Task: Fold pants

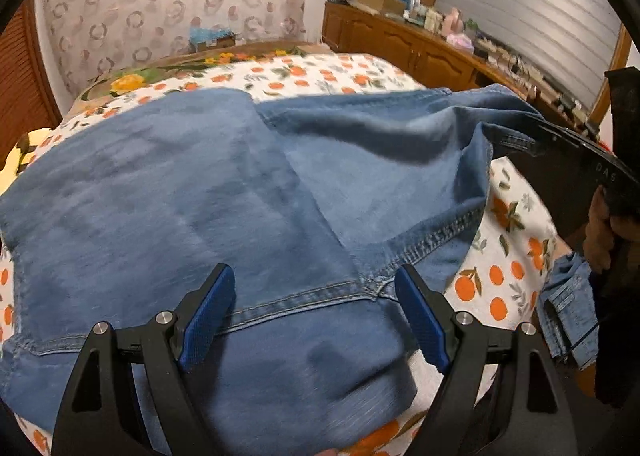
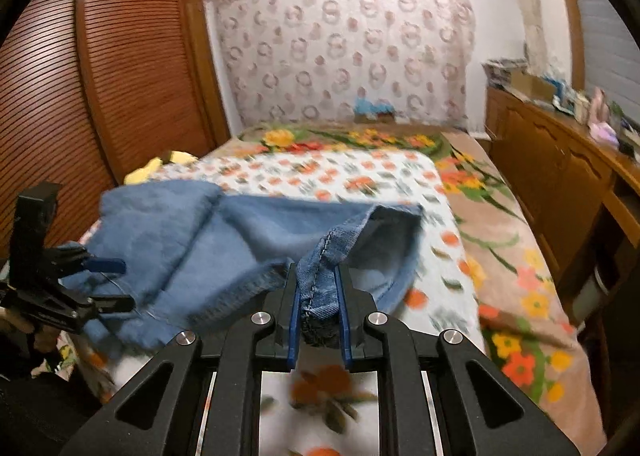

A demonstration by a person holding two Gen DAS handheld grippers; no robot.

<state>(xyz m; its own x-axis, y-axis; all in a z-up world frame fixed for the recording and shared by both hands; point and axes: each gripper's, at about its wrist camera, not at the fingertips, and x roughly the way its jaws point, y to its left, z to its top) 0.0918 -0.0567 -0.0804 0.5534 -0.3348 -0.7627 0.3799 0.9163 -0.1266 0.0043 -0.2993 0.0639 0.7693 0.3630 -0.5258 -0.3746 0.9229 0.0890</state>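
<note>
Orange-print bedspread (image 1: pixel 496 276) under rumpled, perhaps half-folded jeans (image 1: pixel 200 192); right gripper (image 2: pixel 318 292) jaws clamping hem, left gripper (image 1: pixel 316 312) jaws wide, empty.

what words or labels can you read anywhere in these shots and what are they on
"DAS": pale letters on the black body of the right gripper, seen in the left wrist view; anything after them is cut off or too faint to read.
Boxes and packets on the wooden sideboard: any print is too small and blurred to read.
No text shows on the jeans or the bed sheet.
</note>
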